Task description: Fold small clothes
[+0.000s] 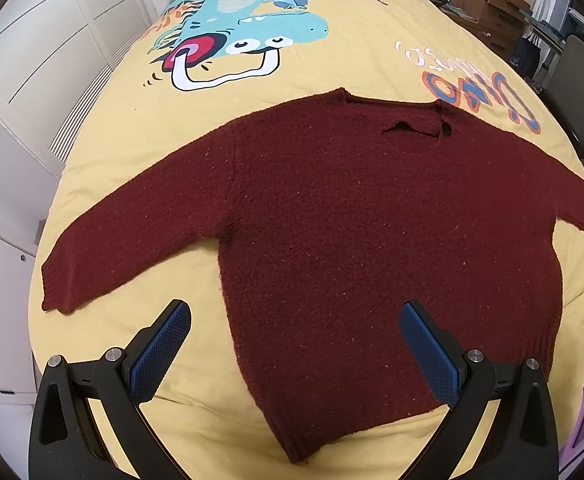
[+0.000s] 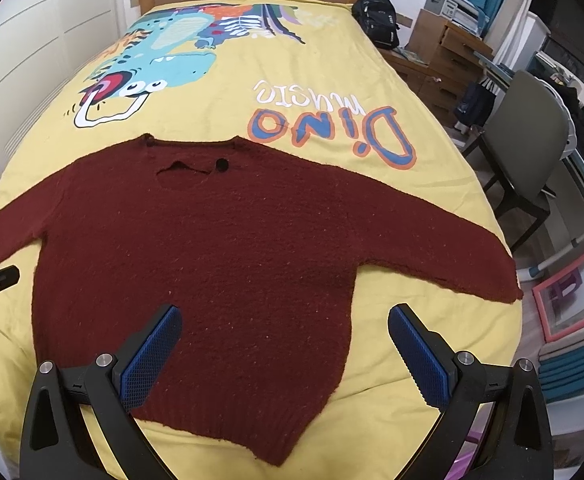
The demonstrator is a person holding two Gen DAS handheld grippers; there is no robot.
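Ahead of both claws, the sweater lies flat on the bed, sleeves spread and hem nearest, evidently laid out ready for folding, while the left claw and right claw hover wide open, holding nothing.

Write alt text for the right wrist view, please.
A dark red sweater lies flat, sleeves spread, on a yellow dinosaur-print bedspread. The open right gripper hovers over its lower half, holding nothing.
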